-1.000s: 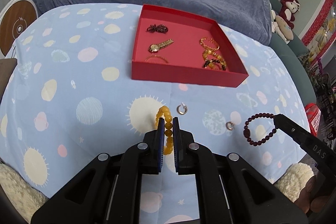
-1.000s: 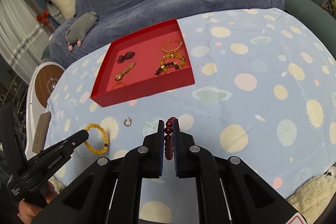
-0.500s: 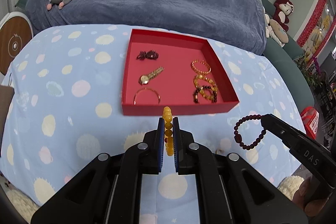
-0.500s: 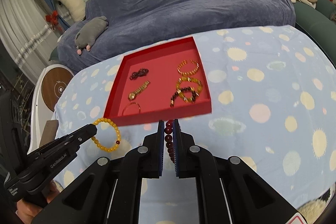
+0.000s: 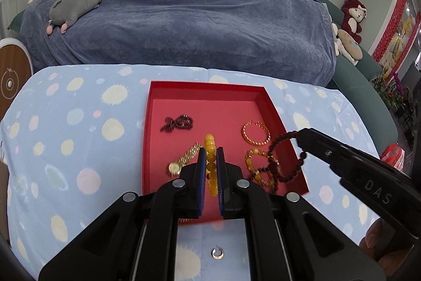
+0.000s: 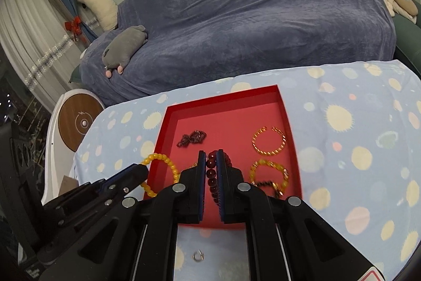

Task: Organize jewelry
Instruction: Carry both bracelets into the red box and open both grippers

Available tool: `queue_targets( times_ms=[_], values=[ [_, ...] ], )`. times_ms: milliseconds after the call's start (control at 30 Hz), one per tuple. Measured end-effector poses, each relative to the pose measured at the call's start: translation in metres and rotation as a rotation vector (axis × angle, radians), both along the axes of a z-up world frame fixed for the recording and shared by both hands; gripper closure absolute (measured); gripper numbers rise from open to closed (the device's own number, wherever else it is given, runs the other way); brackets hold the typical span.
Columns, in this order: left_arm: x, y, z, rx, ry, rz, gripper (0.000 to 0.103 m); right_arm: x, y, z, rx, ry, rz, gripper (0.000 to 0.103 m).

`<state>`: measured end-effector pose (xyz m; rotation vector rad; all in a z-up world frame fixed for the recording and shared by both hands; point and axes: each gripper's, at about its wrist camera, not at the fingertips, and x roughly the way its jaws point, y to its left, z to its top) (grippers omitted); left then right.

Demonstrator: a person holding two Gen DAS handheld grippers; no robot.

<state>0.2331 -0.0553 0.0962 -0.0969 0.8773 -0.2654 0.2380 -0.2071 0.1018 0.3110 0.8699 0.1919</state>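
A red tray point(image 5: 208, 86) point(image 6: 286, 117) lies on the spotted blue cloth. It holds a dark beaded piece point(image 5: 177, 123), a gold watch point(image 5: 184, 158), a gold bangle point(image 5: 256, 133) and an amber bracelet point(image 5: 259, 170). My left gripper point(image 5: 211, 152) is shut on a yellow bead bracelet point(image 5: 210, 149) point(image 6: 160, 162) and holds it over the tray. My right gripper point(image 6: 211, 156) is shut on a dark red bead bracelet point(image 6: 211, 175) point(image 5: 276, 157) over the tray, to the right of the left one.
A small silver ring point(image 5: 217, 253) point(image 6: 198, 256) lies on the cloth point(image 5: 65, 136) in front of the tray. Behind the table stands a sofa under a blue cover point(image 5: 184, 17) with a grey plush toy point(image 5: 75, 5). A round wooden stool point(image 6: 79, 123) stands at the left.
Both grippers have lifted their bracelets off the cloth and moved forward, so that they now hang over the red tray.
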Motion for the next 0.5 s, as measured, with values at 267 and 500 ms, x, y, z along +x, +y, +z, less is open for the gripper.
queue_targets(
  times_ms=[267, 500],
  values=[
    [0.049, -0.006, -0.026, 0.033, 0.036, 0.006, 0.096, 0.057, 0.017, -0.035, -0.014, 0.062, 0.015, 0.095],
    [0.076, -0.008, -0.051, 0.072, 0.07, 0.015, 0.096, 0.087, 0.011, -0.074, -0.008, 0.156, -0.012, 0.095]
  ],
)
